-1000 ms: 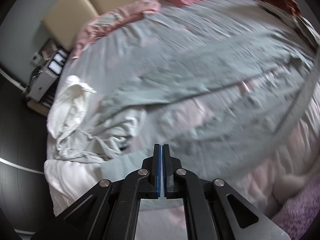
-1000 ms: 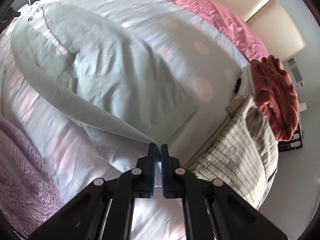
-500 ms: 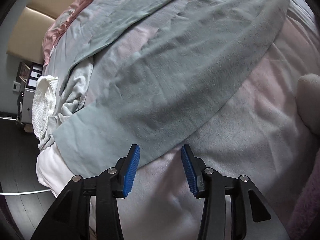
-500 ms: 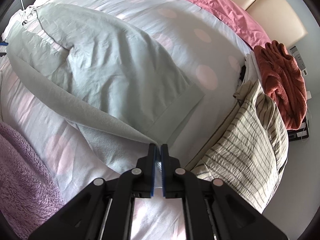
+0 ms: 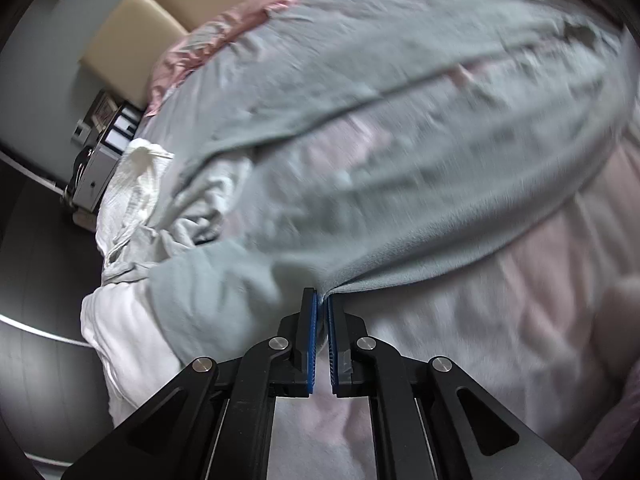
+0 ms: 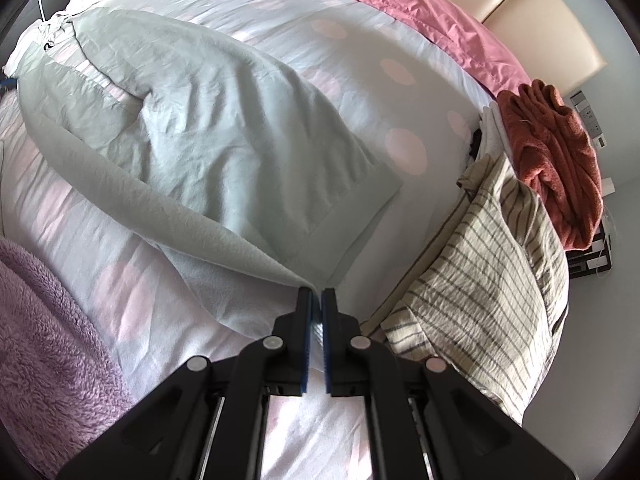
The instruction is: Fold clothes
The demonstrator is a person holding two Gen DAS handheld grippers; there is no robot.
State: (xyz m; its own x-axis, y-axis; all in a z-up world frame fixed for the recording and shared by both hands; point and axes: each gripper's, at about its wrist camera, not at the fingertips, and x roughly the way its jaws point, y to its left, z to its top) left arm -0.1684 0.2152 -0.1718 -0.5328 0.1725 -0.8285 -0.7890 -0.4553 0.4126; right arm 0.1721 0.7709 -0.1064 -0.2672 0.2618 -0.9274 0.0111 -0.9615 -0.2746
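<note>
A large pale grey-green garment (image 6: 208,128) lies spread over the bed, one half folded over the other. In the left wrist view the same garment (image 5: 400,168) is blurred and its near edge runs into my left gripper (image 5: 322,300), which is shut on that edge. In the right wrist view my right gripper (image 6: 316,300) is shut on the other end of the garment's near edge, pinching the cloth between its blue pads.
The bed has a white cover with pink dots (image 6: 404,148) and pink pillows (image 6: 432,28). A striped cloth (image 6: 480,280) and a rust-red towel (image 6: 556,152) lie at the right edge. A purple fleece (image 6: 40,340) lies near left. White clothes (image 5: 136,184) are heaped by a nightstand (image 5: 96,160).
The left gripper opened over the garment's edge half a second ago and has now shut on it, pulling the cloth up. The right gripper kept its hold and barely moved.
</note>
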